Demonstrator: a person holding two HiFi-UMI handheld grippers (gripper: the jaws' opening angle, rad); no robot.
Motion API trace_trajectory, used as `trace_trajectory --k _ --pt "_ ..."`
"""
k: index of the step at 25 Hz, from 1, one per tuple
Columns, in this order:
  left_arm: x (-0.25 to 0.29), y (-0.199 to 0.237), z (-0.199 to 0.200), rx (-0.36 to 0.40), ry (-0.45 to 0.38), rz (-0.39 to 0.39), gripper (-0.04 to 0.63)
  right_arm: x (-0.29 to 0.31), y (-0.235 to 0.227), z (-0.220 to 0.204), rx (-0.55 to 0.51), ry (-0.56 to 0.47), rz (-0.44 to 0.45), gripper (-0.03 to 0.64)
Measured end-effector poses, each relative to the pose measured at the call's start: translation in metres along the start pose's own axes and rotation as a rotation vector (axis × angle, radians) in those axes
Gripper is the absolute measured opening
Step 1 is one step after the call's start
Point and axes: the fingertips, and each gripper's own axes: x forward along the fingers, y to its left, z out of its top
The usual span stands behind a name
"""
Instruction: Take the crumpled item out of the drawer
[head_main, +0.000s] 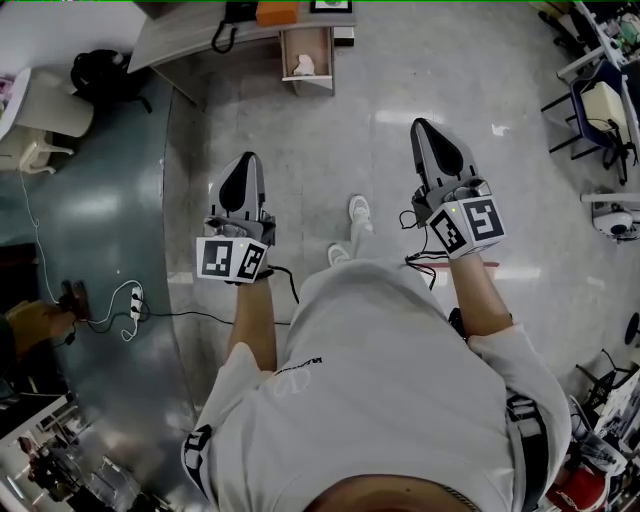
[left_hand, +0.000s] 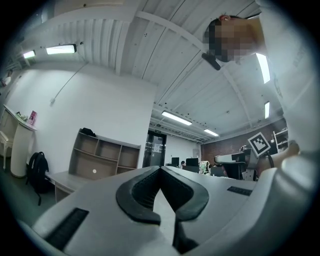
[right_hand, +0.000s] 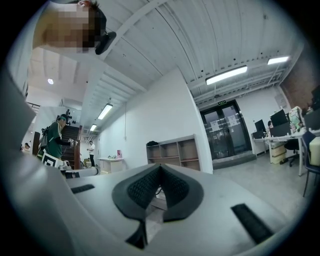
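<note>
In the head view an open wooden drawer (head_main: 322, 45) juts from the desk (head_main: 180, 30) at the far top. A white crumpled item (head_main: 304, 66) lies inside it. My left gripper (head_main: 248, 160) is shut and empty, held out level over the floor, well short of the drawer. My right gripper (head_main: 420, 125) is also shut and empty, a little further forward and to the drawer's right. In the left gripper view the left gripper's (left_hand: 160, 169) dark pads meet at the tip, with shelves behind. The right gripper view shows the right gripper (right_hand: 160, 166) likewise pressed together.
A black backpack (head_main: 100, 70) sits by the desk's left end. A white power strip (head_main: 135, 298) and cables lie on the floor at the left, near another person's hand (head_main: 35, 322). Chairs (head_main: 600, 110) and equipment stand at the right. A phone (head_main: 232, 20) rests on the desk.
</note>
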Motion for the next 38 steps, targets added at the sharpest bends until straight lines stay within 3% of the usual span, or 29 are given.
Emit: trace_trajectory --k 11,22,30,38 --pt "0.086 0.015 -0.021 0.001 0.043 -0.011 0.000 0.070 -0.038 -0.013 -0.009 0.041 0.055 0.002" --pt "0.179 0.047 -0.025 0.023 0.039 0.035 0.000 0.157 -0.092 -0.010 0.001 0.048 0.119 0.002" --pt "0.218 0.053 -0.050 0.043 0.085 0.055 0.000 0.192 -0.116 -0.033 -0.012 0.099 0.152 0.002" --pt "0.252 0.084 -0.074 0.001 0.099 0.051 0.000 0.238 -0.125 -0.062 -0.056 0.156 0.162 0.002"
